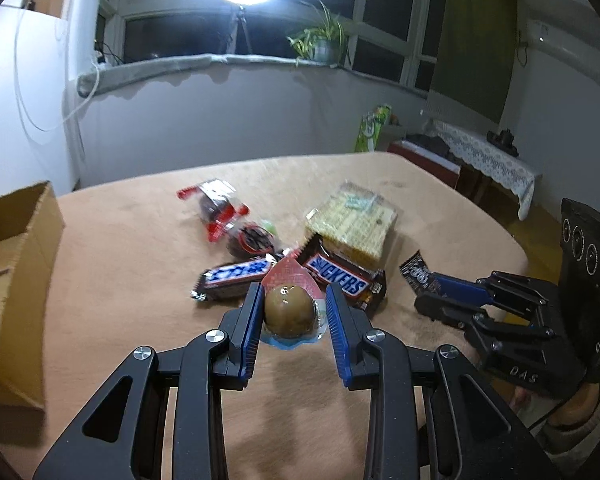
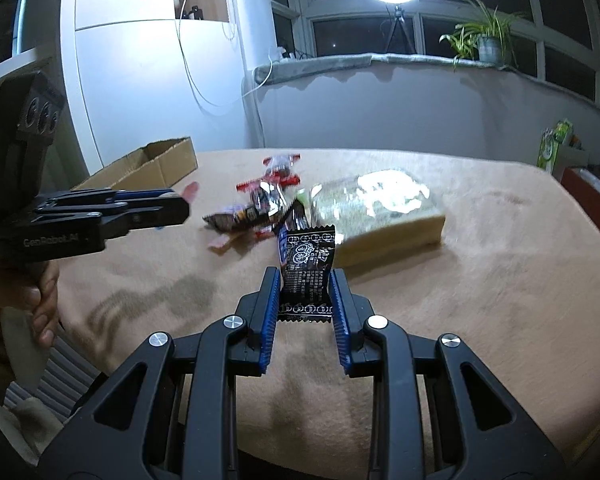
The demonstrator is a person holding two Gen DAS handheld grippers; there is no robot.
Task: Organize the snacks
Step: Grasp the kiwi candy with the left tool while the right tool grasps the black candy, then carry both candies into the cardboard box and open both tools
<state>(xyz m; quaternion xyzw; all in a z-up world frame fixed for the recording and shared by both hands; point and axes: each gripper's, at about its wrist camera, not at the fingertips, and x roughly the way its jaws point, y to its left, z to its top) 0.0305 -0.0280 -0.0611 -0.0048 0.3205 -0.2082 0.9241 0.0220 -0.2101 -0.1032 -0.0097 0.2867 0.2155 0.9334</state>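
My left gripper (image 1: 294,289) is shut on a brown egg sealed in a clear pack (image 1: 290,312) and holds it just above the tan tablecloth (image 1: 120,280). My right gripper (image 2: 305,274) is shut on a small black sachet (image 2: 308,264), held upright over the cloth. In the left wrist view the right gripper (image 1: 424,294) and its sachet (image 1: 414,270) show at the right. The left gripper (image 2: 180,204) appears at the left of the right wrist view. Behind both lies the snack pile: two Snickers bars (image 1: 336,276), a wafer pack (image 1: 352,220) and red-ended packets (image 1: 220,208).
An open cardboard box (image 1: 12,280) stands at the table's left edge, also seen in the right wrist view (image 2: 148,168). A person's hand (image 2: 44,300) grips the left gripper's handle. A low table with a lace cloth (image 1: 488,156) stands beyond the table's right side.
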